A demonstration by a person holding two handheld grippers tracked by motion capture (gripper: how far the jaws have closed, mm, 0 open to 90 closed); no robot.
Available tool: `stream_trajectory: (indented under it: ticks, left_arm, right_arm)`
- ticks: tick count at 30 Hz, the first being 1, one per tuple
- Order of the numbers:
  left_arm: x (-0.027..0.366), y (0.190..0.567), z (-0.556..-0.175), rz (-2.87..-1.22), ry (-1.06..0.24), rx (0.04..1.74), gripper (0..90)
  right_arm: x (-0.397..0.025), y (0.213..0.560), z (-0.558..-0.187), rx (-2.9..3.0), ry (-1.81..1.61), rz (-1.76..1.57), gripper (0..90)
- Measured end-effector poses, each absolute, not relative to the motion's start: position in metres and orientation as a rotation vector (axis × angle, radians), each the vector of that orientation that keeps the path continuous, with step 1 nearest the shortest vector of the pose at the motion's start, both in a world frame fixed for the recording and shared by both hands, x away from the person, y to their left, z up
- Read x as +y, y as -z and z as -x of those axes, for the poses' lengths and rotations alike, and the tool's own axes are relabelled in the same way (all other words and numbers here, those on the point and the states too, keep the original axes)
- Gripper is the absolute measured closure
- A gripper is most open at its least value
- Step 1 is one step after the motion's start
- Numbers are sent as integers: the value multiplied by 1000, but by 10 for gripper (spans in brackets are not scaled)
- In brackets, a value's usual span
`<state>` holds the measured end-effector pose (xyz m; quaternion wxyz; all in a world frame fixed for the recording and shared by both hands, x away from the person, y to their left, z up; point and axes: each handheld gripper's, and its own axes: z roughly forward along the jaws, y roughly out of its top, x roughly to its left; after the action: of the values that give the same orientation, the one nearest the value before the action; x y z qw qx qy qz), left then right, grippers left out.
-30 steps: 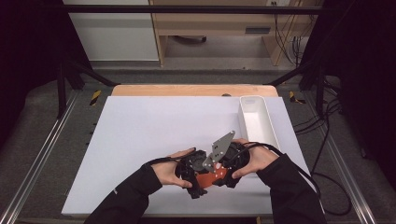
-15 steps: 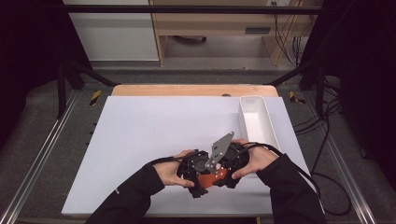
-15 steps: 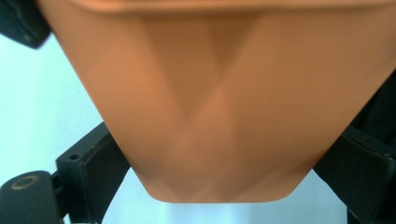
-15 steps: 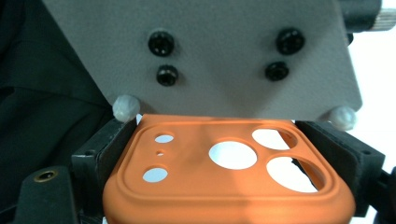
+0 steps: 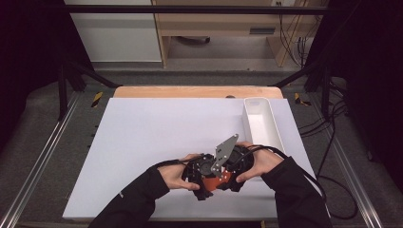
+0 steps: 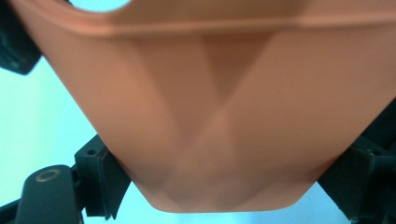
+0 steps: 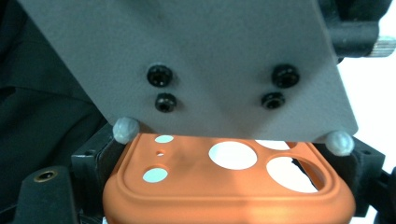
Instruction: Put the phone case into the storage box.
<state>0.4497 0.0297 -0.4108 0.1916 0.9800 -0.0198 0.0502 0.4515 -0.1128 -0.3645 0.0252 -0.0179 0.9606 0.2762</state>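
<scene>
An orange phone case with round camera holes hangs between both hands, just above the white table top near its front edge. My left gripper is shut on one end of it. In the left gripper view the case's smooth orange side sits very close, between the black jaws. My right gripper is shut on the other end. The right gripper view has the holed end of the case wedged between its jaws, below the other gripper's grey three-cornered plate. That plate sticks up between the hands.
A long white tray lies at the right edge of the table, just beyond my right hand. Cables trail off the right side. A wooden strip runs along the table's far edge.
Both hands and the case have stayed almost in place, drifting only slightly toward the front edge.
</scene>
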Motion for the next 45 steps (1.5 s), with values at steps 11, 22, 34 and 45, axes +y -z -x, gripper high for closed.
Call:
stream_trajectory:
  ticks: [11, 22, 34, 45]
  left_arm:
    - [31, 413, -449, -2738, -135, -37, 150]
    - [36, 414, -448, -2691, -137, -9, 156]
    - [43, 419, -453, -2646, -141, 43, 156]
    - [58, 419, -457, -2599, -128, 91, 155]
  right_arm:
    - [-112, 365, -451, 2967, -851, 61, 158]
    - [-112, 365, -451, 2951, -873, 62, 152]
    - [-115, 361, -452, 2901, -932, 36, 78]
    - [-132, 356, -452, 2811, -1023, -32, 12]
